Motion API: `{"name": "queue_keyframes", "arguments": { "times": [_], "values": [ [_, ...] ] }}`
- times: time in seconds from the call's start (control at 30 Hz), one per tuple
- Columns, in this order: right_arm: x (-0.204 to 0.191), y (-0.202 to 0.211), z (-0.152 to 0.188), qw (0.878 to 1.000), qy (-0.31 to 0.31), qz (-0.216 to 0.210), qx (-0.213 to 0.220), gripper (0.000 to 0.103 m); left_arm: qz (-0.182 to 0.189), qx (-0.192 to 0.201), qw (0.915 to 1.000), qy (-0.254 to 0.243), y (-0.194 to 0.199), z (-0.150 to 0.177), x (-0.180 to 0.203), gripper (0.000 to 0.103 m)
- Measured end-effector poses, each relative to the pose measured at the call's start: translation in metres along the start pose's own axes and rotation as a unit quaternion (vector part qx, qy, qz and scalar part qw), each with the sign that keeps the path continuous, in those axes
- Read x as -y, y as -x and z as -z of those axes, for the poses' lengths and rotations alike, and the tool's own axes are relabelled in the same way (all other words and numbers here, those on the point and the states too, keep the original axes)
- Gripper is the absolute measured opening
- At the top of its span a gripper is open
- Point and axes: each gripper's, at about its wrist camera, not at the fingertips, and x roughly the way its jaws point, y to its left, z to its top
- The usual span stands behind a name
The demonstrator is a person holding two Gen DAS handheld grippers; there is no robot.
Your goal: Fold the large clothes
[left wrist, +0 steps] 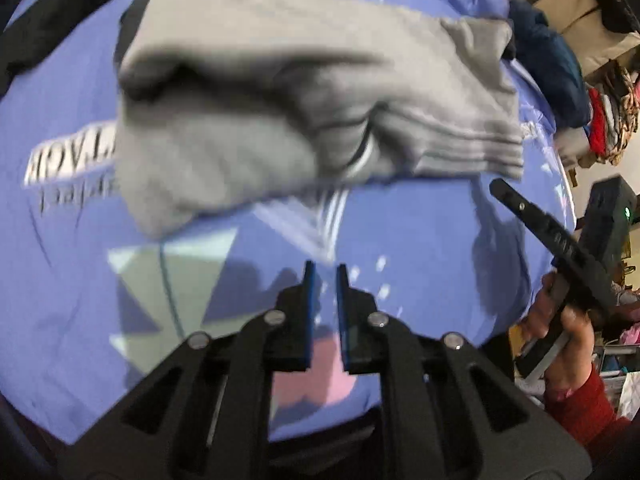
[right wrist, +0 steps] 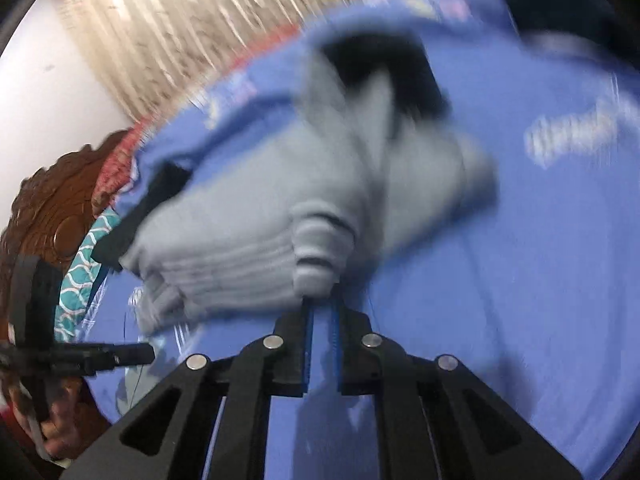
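Observation:
A grey garment [left wrist: 280, 100] with ribbed hem lies bunched and partly folded on a blue printed sheet [left wrist: 420, 248]. My left gripper [left wrist: 325, 276] hovers above the sheet, just short of the garment's near edge; its jaws stand a narrow gap apart and hold nothing. In the right wrist view, which is motion-blurred, my right gripper [right wrist: 322, 306] sits at the ribbed edge of the grey garment [right wrist: 248, 240]; its jaws stand slightly apart and I cannot tell if cloth is pinched. The right gripper also shows in the left wrist view [left wrist: 520, 204].
Black clothing [left wrist: 52, 12] lies at the sheet's far left corner. Dark blue clothes [left wrist: 548, 64], cardboard boxes [left wrist: 588, 20] and piled fabrics [left wrist: 612, 120] stand beyond the right edge. A carved brown headboard [right wrist: 52, 216] and teal patterned cloth [right wrist: 84, 272] sit at the left.

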Motion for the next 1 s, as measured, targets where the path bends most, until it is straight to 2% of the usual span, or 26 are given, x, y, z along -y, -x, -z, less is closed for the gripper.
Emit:
{"name": "queue_keyframes", "arguments": {
  "times": [0.1, 0.13, 0.17, 0.2, 0.23, 0.27, 0.3, 0.4, 0.47, 0.5, 0.53, 0.57, 0.6, 0.67, 0.7, 0.8, 0.83, 0.9, 0.93, 0.97, 1.0],
  "values": [
    [-0.006, 0.044, -0.019, 0.997, 0.018, 0.003, 0.069, 0.031, 0.015, 0.044, 0.9989, 0.007, 0.035, -0.006, -0.006, 0.01],
    [-0.014, 0.057, -0.034, 0.995, 0.039, 0.012, 0.096, 0.042, 0.015, 0.076, 0.997, 0.01, 0.054, -0.015, -0.009, 0.01],
    [-0.02, 0.065, -0.045, 0.992, 0.053, 0.019, 0.115, 0.063, 0.013, 0.104, 0.9944, 0.014, 0.069, -0.025, -0.013, 0.01],
    [-0.029, 0.074, -0.063, 0.987, 0.065, 0.032, 0.146, 0.075, 0.01, 0.127, 0.9917, 0.017, 0.08, -0.037, -0.015, 0.01],
    [-0.036, 0.076, -0.075, 0.983, 0.069, 0.044, 0.166, 0.095, 0.007, 0.138, 0.9902, 0.02, 0.085, -0.046, -0.017, 0.01],
    [-0.044, 0.077, -0.092, 0.977, 0.068, 0.061, 0.19, 0.1, 0.003, 0.145, 0.9891, 0.026, 0.088, -0.055, -0.019, 0.01],
    [-0.052, 0.074, -0.108, 0.976, 0.068, 0.059, 0.199, 0.102, -0.003, 0.15, 0.9881, 0.035, 0.086, -0.067, -0.023, 0.01],
    [-0.065, 0.039, -0.145, 0.98, 0.067, 0.083, 0.171, 0.102, -0.033, 0.13, 0.9883, 0.073, 0.066, -0.086, -0.041, 0.01],
    [-0.058, 0.005, -0.163, 0.986, 0.039, 0.095, 0.131, 0.102, -0.029, 0.108, 0.988, 0.106, 0.052, -0.09, -0.054, 0.01],
    [-0.051, -0.004, -0.164, 0.988, 0.023, 0.095, 0.12, 0.101, -0.025, 0.099, 0.9872, 0.123, 0.045, -0.088, -0.062, 0.01],
    [-0.04, -0.014, -0.166, 0.991, 0.005, 0.077, 0.113, 0.079, -0.017, 0.087, 0.9863, 0.139, 0.036, -0.085, -0.07, 0.01],
    [-0.032, -0.018, -0.165, 0.992, -0.008, 0.058, 0.111, 0.029, -0.006, 0.079, 0.9855, 0.15, 0.03, -0.082, -0.077, 0.01],
    [-0.022, -0.018, -0.164, 0.993, -0.032, 0.04, 0.11, 0.02, 0.007, 0.072, 0.9847, 0.159, 0.023, -0.084, -0.082, 0.01],
    [-0.003, -0.002, -0.149, 0.987, -0.082, 0.017, 0.136, 0.02, 0.022, 0.052, 0.986, 0.157, 0.014, -0.083, -0.082, 0.0],
    [0.002, 0.013, -0.138, 0.983, -0.094, 0.008, 0.156, 0.02, 0.02, 0.053, 0.9876, 0.147, 0.018, -0.08, -0.081, 0.0],
    [0.024, 0.046, -0.103, 0.972, -0.128, 0.016, 0.194, 0.02, 0.014, 0.084, 0.9882, 0.128, 0.04, -0.084, -0.077, 0.0],
    [0.033, 0.044, -0.097, 0.971, -0.141, 0.02, 0.19, 0.02, 0.003, 0.093, 0.9875, 0.127, 0.047, -0.086, -0.081, 0.0],
    [0.065, 0.017, -0.083, 0.973, -0.176, 0.048, 0.139, 0.02, -0.033, 0.101, 0.9857, 0.13, 0.052, -0.088, -0.093, 0.0],
    [0.08, -0.008, -0.077, 0.976, -0.18, 0.073, 0.096, 0.02, -0.047, 0.092, 0.9855, 0.135, 0.048, -0.089, -0.1, 0.0],
    [0.088, -0.024, -0.073, 0.977, -0.182, 0.084, 0.071, 0.02, -0.049, 0.071, 0.9864, 0.14, 0.037, -0.089, -0.107, 0.0],
    [0.091, -0.027, -0.069, 0.976, -0.186, 0.082, 0.077, 0.02, -0.045, 0.043, 0.9868, 0.15, 0.025, -0.086, -0.114, 0.0]
  ]
}}
